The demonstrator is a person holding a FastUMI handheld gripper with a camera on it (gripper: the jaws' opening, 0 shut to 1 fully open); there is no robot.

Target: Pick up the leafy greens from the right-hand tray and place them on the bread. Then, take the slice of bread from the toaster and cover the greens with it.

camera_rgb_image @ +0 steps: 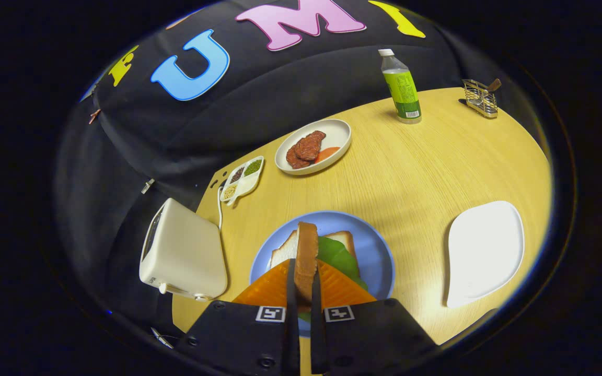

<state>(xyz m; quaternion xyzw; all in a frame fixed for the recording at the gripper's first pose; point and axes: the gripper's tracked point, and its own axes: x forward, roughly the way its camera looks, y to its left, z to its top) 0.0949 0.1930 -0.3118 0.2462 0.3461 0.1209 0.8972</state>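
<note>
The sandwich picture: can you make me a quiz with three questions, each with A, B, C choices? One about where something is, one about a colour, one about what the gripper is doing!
1. Where are the leafy greens?
A. On the bread on the blue plate
B. On the white tray
C. On top of the toaster

2. What colour is the plate under the sandwich?
A. Red
B. Blue
C. Black

3. What is the gripper doing?
A. Open, holding nothing
B. Shut on the bottle
C. Shut on a slice of bread

Answers: 1 A, the greens lie on the bottom bread on the plate, just beyond the fingers. 2 B, its rim shows blue around the bread. 3 C, the slice of bread stands on edge, pinched between both fingers, above the greens.
</note>
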